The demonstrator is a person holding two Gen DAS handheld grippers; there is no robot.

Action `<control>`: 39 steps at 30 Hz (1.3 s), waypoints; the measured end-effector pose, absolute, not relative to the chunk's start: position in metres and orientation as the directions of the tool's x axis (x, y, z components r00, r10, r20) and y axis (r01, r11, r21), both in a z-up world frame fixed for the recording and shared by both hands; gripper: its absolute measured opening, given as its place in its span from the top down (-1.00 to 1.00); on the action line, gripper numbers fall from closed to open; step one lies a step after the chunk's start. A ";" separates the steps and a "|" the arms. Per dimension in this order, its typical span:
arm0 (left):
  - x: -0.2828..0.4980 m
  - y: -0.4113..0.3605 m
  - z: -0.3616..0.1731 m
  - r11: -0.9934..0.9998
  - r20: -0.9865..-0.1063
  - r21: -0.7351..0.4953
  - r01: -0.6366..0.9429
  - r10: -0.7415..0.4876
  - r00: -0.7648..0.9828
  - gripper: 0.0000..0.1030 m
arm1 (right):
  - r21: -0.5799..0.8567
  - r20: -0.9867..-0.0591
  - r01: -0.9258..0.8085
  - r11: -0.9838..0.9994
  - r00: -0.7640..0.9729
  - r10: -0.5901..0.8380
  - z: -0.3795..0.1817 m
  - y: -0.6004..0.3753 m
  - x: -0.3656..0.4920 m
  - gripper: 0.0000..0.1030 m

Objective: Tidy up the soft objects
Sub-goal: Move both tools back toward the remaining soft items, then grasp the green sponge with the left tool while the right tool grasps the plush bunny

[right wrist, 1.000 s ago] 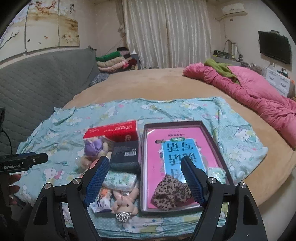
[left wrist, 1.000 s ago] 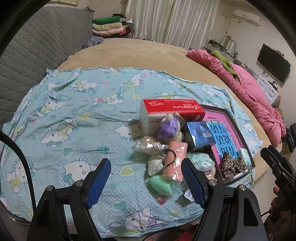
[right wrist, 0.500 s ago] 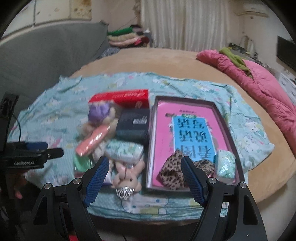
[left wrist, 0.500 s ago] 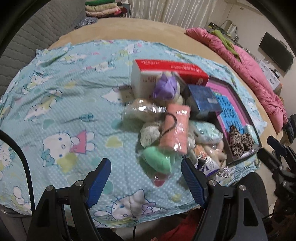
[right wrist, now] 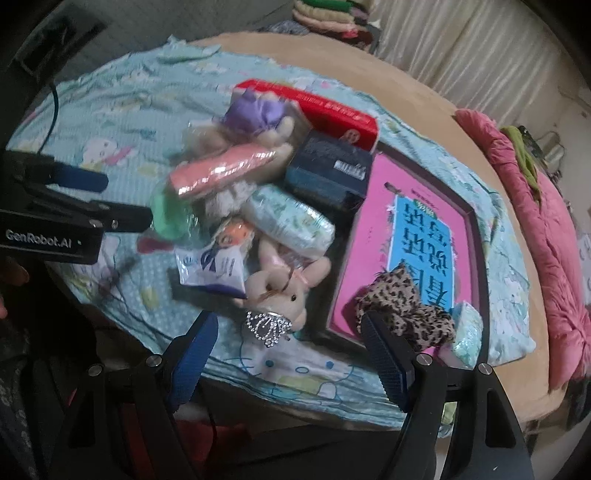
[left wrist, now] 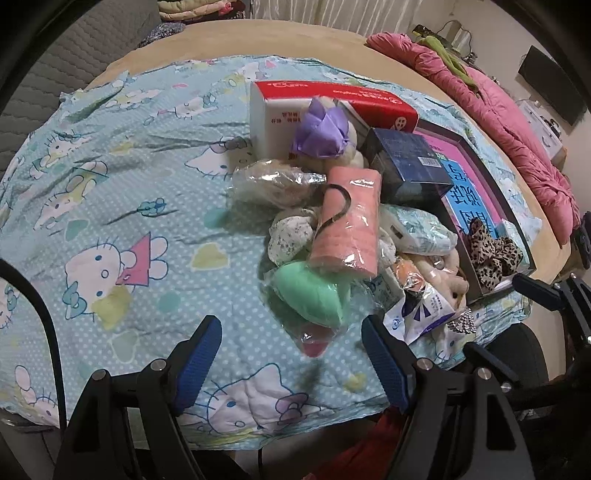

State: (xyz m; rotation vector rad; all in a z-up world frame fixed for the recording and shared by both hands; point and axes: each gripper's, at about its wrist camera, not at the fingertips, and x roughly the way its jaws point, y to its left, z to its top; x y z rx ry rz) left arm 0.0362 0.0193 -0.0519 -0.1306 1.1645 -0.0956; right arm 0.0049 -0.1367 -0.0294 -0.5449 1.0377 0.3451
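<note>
A pile of soft things lies on a Hello Kitty sheet (left wrist: 110, 206): a green sponge in plastic (left wrist: 314, 295), a pink wrapped roll (left wrist: 349, 225), a purple-capped plush (left wrist: 323, 133), a beige bunny plush (right wrist: 284, 288), a pale diaper pack (right wrist: 291, 221). A leopard scrunchie (right wrist: 402, 314) lies in the pink tray (right wrist: 369, 258). My left gripper (left wrist: 291, 354) is open, just before the green sponge. My right gripper (right wrist: 288, 350) is open, near the bunny.
A red-and-white tissue box (left wrist: 295, 103) and a dark blue box (left wrist: 410, 166) stand behind the pile. A pink quilt (left wrist: 517, 122) lies on the bed at the right. Folded clothes (right wrist: 325, 14) are stacked at the back. The bed edge is right below both grippers.
Both grippers have moved forward and tilted down toward the pile. The items now look larger and closer. Both stay open.
</note>
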 end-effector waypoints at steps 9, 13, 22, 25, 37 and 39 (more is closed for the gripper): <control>0.044 0.020 -0.061 0.983 -0.908 -0.182 -0.002 -0.167 0.384 -0.51 | -0.379 -0.866 -0.548 0.745 0.495 -0.076 -0.055 -0.119 0.017 -0.57; 0.050 0.022 -0.067 0.979 -0.908 -0.204 -0.013 -0.185 0.376 -0.51 | -0.443 -0.844 -0.573 0.689 0.525 -0.107 -0.067 -0.110 0.017 -0.54; 0.063 0.025 -0.082 0.973 -0.914 -0.230 -0.032 -0.204 0.351 -0.51 | -0.498 -0.816 -0.577 0.648 0.564 -0.125 -0.083 -0.110 0.029 -0.31; 0.068 0.025 -0.084 0.970 -0.910 -0.240 -0.032 -0.213 0.356 -0.51 | -0.470 -0.812 -0.559 0.683 0.578 -0.086 -0.077 -0.122 0.036 -0.04; 0.079 0.035 -0.091 0.940 -0.874 -0.340 -0.027 -0.305 0.378 -0.13 | -0.129 -0.847 -0.509 0.851 0.503 0.173 -0.052 -0.166 0.066 0.26; 0.079 0.035 -0.091 0.937 -0.870 -0.348 -0.021 -0.315 0.379 -0.05 | -0.111 -0.845 -0.515 0.850 0.498 0.192 -0.051 -0.165 0.064 0.27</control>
